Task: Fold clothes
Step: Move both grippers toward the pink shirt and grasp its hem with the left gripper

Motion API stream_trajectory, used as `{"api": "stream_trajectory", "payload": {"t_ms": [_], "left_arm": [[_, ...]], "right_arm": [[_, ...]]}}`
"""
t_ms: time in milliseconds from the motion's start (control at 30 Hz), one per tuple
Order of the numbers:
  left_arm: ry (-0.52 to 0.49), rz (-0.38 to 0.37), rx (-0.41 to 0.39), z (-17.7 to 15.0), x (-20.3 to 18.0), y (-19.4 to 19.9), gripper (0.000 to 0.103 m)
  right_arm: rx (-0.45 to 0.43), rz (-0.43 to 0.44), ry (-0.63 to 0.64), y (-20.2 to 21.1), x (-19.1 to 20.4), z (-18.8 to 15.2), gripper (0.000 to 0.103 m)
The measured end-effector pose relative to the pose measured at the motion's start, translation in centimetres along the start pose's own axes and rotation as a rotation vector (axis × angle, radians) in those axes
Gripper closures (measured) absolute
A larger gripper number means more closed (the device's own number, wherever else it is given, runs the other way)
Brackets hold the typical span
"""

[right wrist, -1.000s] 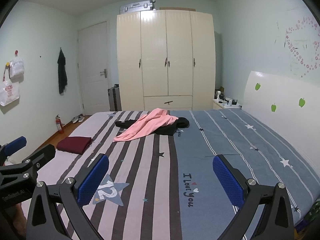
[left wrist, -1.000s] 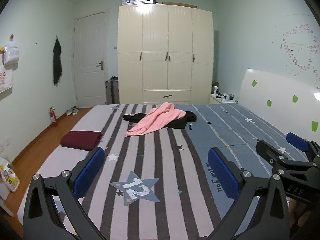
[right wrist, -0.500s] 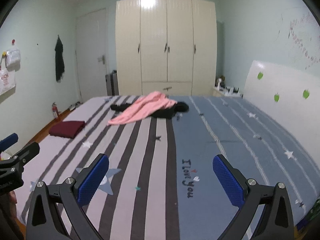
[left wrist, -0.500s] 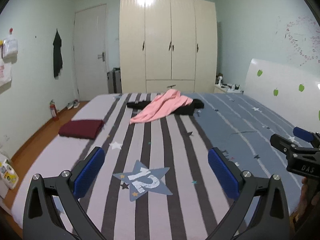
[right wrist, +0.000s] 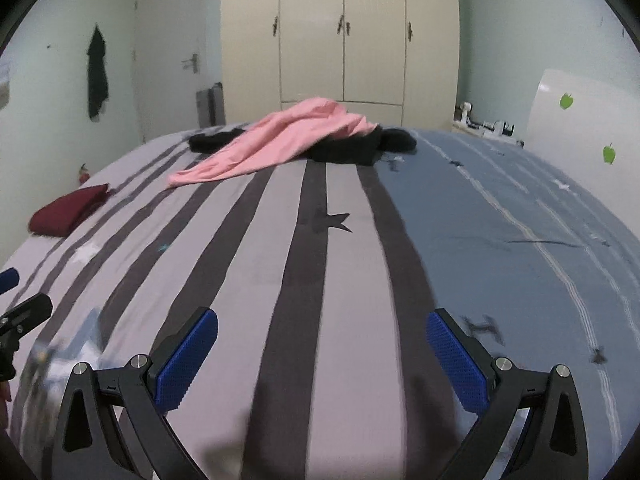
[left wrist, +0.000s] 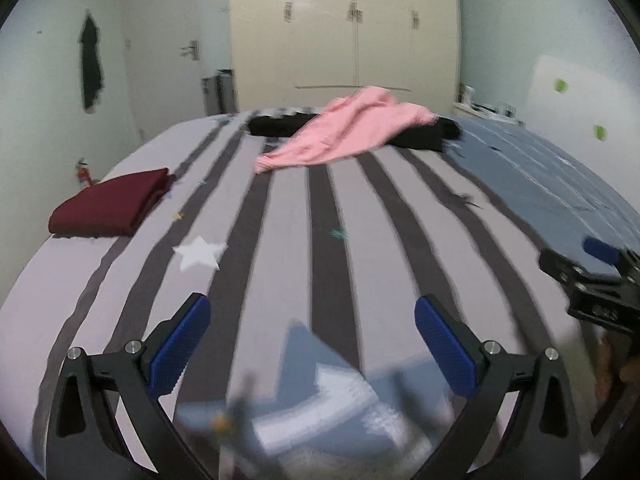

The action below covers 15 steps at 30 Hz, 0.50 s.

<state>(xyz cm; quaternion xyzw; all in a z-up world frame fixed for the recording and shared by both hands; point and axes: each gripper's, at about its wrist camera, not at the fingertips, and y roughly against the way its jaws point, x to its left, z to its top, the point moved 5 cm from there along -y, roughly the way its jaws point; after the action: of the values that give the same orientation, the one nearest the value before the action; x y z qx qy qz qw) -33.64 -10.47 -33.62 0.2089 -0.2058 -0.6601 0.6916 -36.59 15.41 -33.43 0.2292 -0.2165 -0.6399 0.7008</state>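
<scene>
A pink garment [left wrist: 348, 132] [right wrist: 276, 140] lies crumpled across a black garment [left wrist: 424, 136] [right wrist: 348, 146] at the far end of the striped bed [left wrist: 320, 240] [right wrist: 328, 272]. A folded dark red garment [left wrist: 110, 206] [right wrist: 68, 210] rests near the bed's left edge. My left gripper [left wrist: 312, 340] hovers open over the near stripes, nothing between its blue pads. My right gripper [right wrist: 322, 354] is open too, empty, low above the bed. Each gripper shows at the side of the other's view: the right gripper [left wrist: 592, 276] and the left gripper [right wrist: 16, 304].
A cream wardrobe [right wrist: 340, 36] stands behind the bed, a white door [right wrist: 176, 56] to its left with a dark garment [right wrist: 97, 76] hanging on the wall. The white headboard [right wrist: 580, 120] runs along the right. A fire extinguisher [left wrist: 83, 170] stands on the floor at left.
Both grippers have moved forward and dipped lower over the bed, toward the pink and black clothes. The clothes have not moved. Both stay open.
</scene>
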Motion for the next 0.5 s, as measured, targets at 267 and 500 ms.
{"api": "stream_trajectory", "payload": {"t_ms": [267,500], "left_arm": [[0.045,0.068,0.098,5.3,2.7,-11.1,0.002],[0.119,0.085,0.154,12.2,5.7,-22.9,0.002]], "right_arm": [[0.089,0.022,-0.032,-7.2,0.6,4.9,0.000],[0.143,0.028,-0.084,-14.7,-1.2,11.9,0.000]]}}
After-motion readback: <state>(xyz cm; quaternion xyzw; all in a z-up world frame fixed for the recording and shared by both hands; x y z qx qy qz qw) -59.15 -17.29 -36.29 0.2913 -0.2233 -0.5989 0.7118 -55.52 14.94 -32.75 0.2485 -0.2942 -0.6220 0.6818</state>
